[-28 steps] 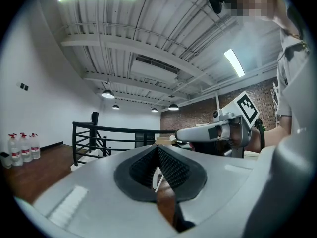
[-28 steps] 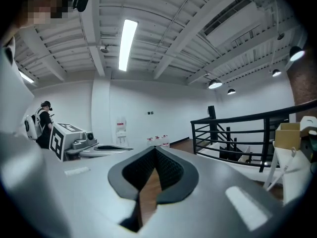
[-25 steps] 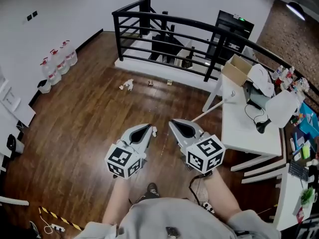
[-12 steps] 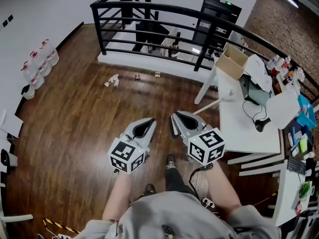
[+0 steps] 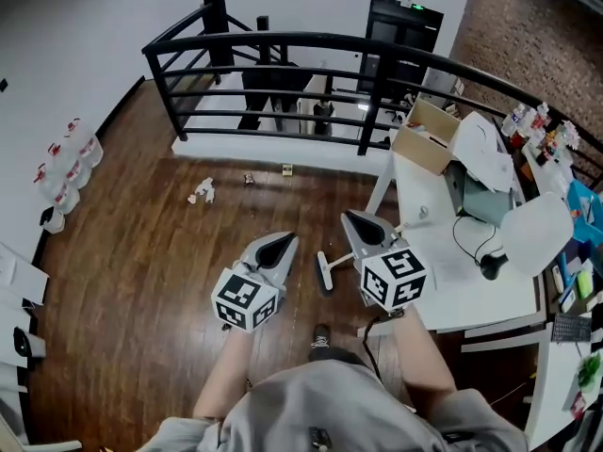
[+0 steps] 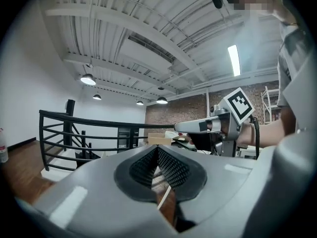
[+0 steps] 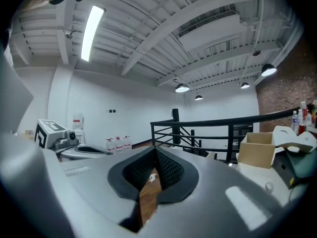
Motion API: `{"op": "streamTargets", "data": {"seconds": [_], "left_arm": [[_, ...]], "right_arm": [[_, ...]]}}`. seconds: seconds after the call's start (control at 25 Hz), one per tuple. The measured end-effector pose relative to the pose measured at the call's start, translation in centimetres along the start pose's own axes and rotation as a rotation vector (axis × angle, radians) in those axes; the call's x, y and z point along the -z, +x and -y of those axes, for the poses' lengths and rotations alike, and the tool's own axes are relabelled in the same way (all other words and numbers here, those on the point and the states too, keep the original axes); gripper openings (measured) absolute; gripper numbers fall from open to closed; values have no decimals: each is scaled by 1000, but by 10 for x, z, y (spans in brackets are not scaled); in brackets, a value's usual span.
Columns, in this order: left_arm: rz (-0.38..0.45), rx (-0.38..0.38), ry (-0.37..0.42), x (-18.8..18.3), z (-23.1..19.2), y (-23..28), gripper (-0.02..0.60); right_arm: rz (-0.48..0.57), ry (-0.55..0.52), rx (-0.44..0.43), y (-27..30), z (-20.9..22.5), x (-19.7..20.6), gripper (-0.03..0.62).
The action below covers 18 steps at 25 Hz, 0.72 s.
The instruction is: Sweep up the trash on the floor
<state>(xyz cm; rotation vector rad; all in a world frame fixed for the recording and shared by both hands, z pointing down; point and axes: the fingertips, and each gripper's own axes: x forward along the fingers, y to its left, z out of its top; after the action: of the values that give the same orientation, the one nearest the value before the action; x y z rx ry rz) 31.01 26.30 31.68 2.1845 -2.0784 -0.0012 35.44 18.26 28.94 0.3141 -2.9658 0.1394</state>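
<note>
left tongs [image 5: 285,240], right tongs [image 5: 350,218] now nearer railing [image 5: 311,40], cardboard box [image 5: 420,139] open

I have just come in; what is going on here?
A person holds the left gripper and the right gripper out over the wooden floor, both shut and empty. The trash, a crumpled paper and two small bits, lies untouched near the black railing. A long-handled white tool, perhaps a broom, stands by the white table. Sweeping has not begun.
</note>
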Motion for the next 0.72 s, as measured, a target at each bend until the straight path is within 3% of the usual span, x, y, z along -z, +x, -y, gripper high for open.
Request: {"op": "streamTargets", "data": {"seconds": [0.16,0.32,0.72], "left_arm": [[-22,43,8,6,4,61,3],[-51,90,-5,22,10,109,3],[-160,262,-19,84,36,188,3]], "right_arm": [[-7,14,77,-3,71,6,0],[-42,27,171,-10,132,25,42],[-187,44,438,-44,235,100,200]]}}
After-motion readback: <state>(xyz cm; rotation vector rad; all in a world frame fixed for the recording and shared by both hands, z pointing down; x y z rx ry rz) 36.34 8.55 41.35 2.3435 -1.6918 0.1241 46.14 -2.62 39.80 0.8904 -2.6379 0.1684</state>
